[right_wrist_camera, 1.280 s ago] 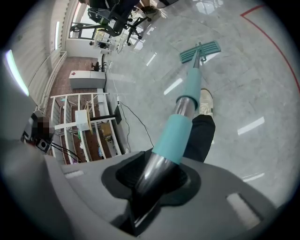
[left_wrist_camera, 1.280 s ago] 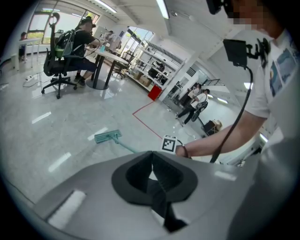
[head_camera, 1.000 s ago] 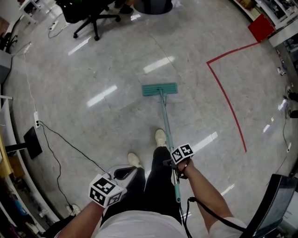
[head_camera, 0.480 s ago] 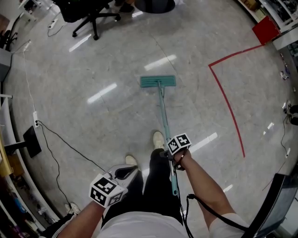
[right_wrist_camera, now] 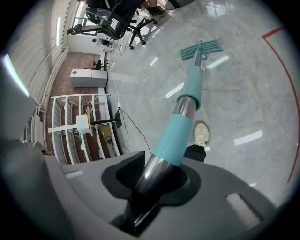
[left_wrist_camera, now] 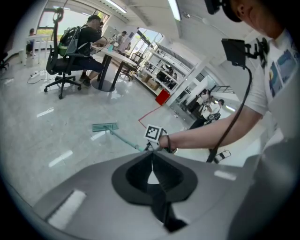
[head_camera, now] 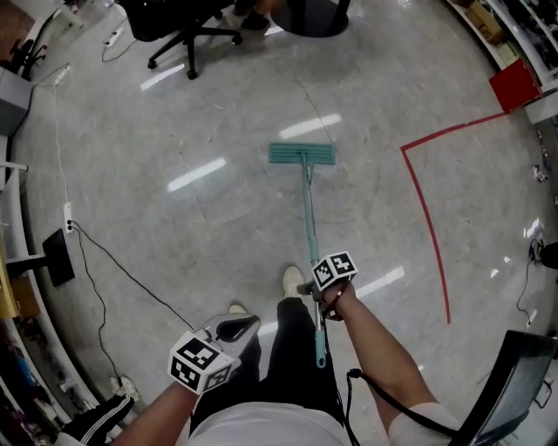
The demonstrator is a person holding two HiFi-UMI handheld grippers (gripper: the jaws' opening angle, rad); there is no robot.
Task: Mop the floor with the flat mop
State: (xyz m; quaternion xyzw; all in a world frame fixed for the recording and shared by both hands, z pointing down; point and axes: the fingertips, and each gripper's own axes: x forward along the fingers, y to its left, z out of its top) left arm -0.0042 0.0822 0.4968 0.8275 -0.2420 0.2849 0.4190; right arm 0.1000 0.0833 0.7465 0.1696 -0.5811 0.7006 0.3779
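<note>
The flat mop's teal head (head_camera: 302,155) lies flat on the grey floor ahead of me. Its teal and metal handle (head_camera: 309,235) runs back to my right gripper (head_camera: 324,289), which is shut on it just above the handle's end. In the right gripper view the handle (right_wrist_camera: 185,108) rises from between the jaws toward the mop head (right_wrist_camera: 201,49). My left gripper (head_camera: 234,328) hangs low at the left by my leg, shut and holding nothing. The left gripper view shows its jaws pressed together (left_wrist_camera: 151,154), with the mop head (left_wrist_camera: 105,127) beyond them.
A black office chair (head_camera: 187,26) stands at the far end. A black cable (head_camera: 113,261) and a dark stand base (head_camera: 57,257) lie at the left. Red tape (head_camera: 427,209) marks the floor to the right. My shoes (head_camera: 294,279) are just behind the mop handle.
The mop head has slid forward, away from me, and my right gripper went forward with the handle. My feet have stepped ahead. The left gripper stays where it was.
</note>
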